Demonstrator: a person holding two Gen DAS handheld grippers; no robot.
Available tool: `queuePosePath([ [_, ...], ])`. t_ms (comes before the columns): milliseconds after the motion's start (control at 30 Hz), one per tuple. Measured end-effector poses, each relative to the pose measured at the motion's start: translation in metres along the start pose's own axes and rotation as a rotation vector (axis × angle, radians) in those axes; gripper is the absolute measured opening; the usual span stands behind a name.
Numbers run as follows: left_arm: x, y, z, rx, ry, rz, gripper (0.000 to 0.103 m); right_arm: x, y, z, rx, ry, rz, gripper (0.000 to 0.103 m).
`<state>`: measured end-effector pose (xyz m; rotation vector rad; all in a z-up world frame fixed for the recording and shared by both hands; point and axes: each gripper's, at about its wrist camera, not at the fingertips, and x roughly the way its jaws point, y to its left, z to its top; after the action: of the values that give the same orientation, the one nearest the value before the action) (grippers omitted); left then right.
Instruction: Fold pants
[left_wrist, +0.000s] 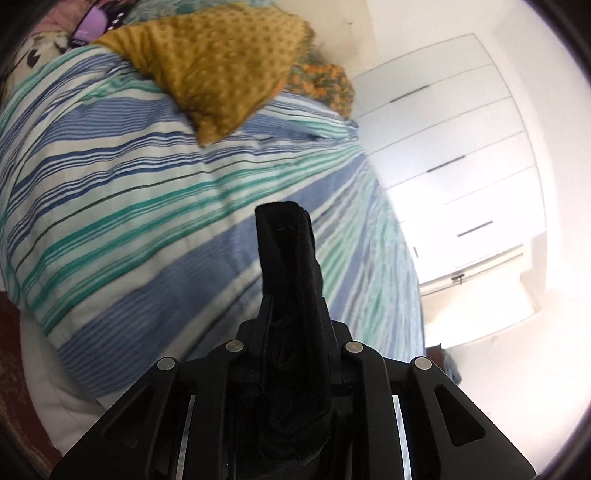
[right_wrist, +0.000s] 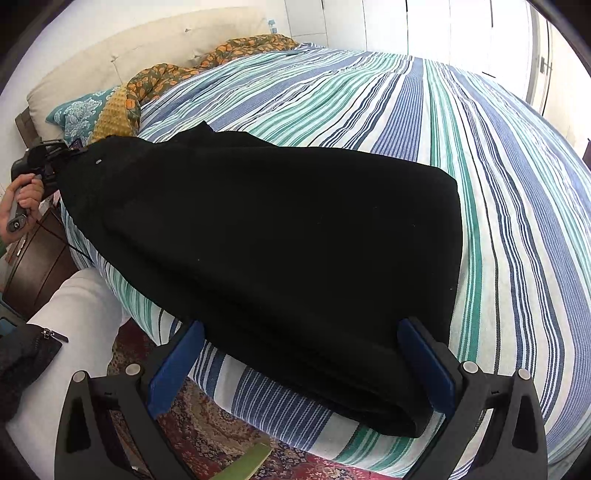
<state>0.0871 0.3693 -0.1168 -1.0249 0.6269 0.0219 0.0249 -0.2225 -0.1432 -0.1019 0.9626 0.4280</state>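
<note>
Black pants (right_wrist: 266, 236) lie along the near side of the striped bed (right_wrist: 498, 184), folded lengthwise. My right gripper (right_wrist: 301, 332) is open, its blue-padded fingers (right_wrist: 177, 362) on either side of the leg end near the bed's edge. My left gripper (left_wrist: 284, 221) is shut on a bunch of the black pants fabric (left_wrist: 291, 295), which wraps over its fingers. In the right wrist view the left gripper (right_wrist: 48, 158) holds the waistband end lifted at the far left, near the pillows.
A mustard dotted blanket (left_wrist: 221, 66) and an orange floral cloth (right_wrist: 207, 62) lie at the head of the bed by a teal pillow (right_wrist: 79, 110). White wardrobe doors (left_wrist: 461, 147) stand beyond the bed. A patterned rug (right_wrist: 207, 435) and a dark nightstand (right_wrist: 33, 266) are beside the bed.
</note>
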Motion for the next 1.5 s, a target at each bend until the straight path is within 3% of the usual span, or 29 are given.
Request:
queuePosePath([
  [200,0.0,-0.12,-0.054,0.24,0.096,-0.106,0.017,-0.007,-0.004,0.007,0.031,0.012,0.032,0.103],
  [300,0.016,-0.174,-0.105,0.376,0.176,-0.142,0.017,-0.025,-0.019,0.015,0.144,-0.006,0.131,0.103],
  [367,0.035,-0.207,-0.151,0.5,0.225,-0.129,0.017,-0.046,-0.033,0.017,0.24,-0.077,0.218,0.103],
  [467,0.082,-0.232,-0.229,0.679,0.313,-0.049,0.017,-0.082,-0.056,0.016,0.328,-0.243,0.206,0.103],
  [533,0.124,-0.237,-0.287,0.864,0.367,0.064,0.023,-0.098,-0.074,0.011,0.375,-0.316,0.154,0.103],
  [567,0.145,-0.236,-0.313,0.951,0.41,0.117,0.033,-0.101,-0.084,0.008,0.405,-0.333,0.132,0.103],
  [633,0.176,-0.229,-0.356,1.098,0.48,0.233,0.033,-0.102,-0.103,0.003,0.473,-0.339,0.098,0.103],
  [667,0.175,-0.232,-0.37,1.156,0.469,0.261,0.036,-0.101,-0.111,0.0,0.51,-0.336,0.082,0.103],
  [700,0.166,-0.237,-0.377,1.202,0.441,0.253,0.048,-0.101,-0.119,-0.003,0.544,-0.338,0.078,0.103],
  [800,0.119,-0.257,-0.363,1.189,0.405,0.133,0.079,-0.104,-0.134,-0.009,0.616,-0.37,0.093,0.103],
  [900,0.07,-0.265,-0.316,1.101,0.295,0.061,0.087,-0.1,-0.138,-0.006,0.64,-0.376,0.108,0.103],
  [967,0.054,-0.254,-0.273,1.011,0.204,0.098,0.088,-0.096,-0.138,0.001,0.636,-0.359,0.136,0.103],
  [1033,0.061,-0.23,-0.236,0.929,0.158,0.186,0.085,-0.09,-0.13,0.011,0.613,-0.337,0.19,0.103],
  [1067,0.068,-0.214,-0.225,0.892,0.16,0.233,0.074,-0.087,-0.123,0.016,0.594,-0.326,0.226,0.103],
  [1100,0.08,-0.198,-0.22,0.863,0.189,0.273,0.058,-0.082,-0.116,0.023,0.574,-0.312,0.269,0.103],
  [1167,0.111,-0.165,-0.23,0.847,0.336,0.329,0.041,-0.067,-0.1,0.036,0.543,-0.252,0.385,0.103],
  [1233,0.122,-0.147,-0.257,0.916,0.384,0.351,0.039,-0.04,-0.087,0.048,0.544,-0.146,0.525,0.102],
  [1333,0.109,-0.14,-0.275,0.934,0.342,0.319,0.039,0.007,-0.072,0.058,0.588,0.044,0.648,0.097],
  [1433,0.103,-0.132,-0.267,0.862,0.343,0.283,0.038,0.042,-0.065,0.065,0.591,0.163,0.662,0.09],
  [1500,0.104,-0.132,-0.269,0.879,0.328,0.287,0.039,0.056,-0.059,0.076,0.554,0.207,0.606,0.086],
])
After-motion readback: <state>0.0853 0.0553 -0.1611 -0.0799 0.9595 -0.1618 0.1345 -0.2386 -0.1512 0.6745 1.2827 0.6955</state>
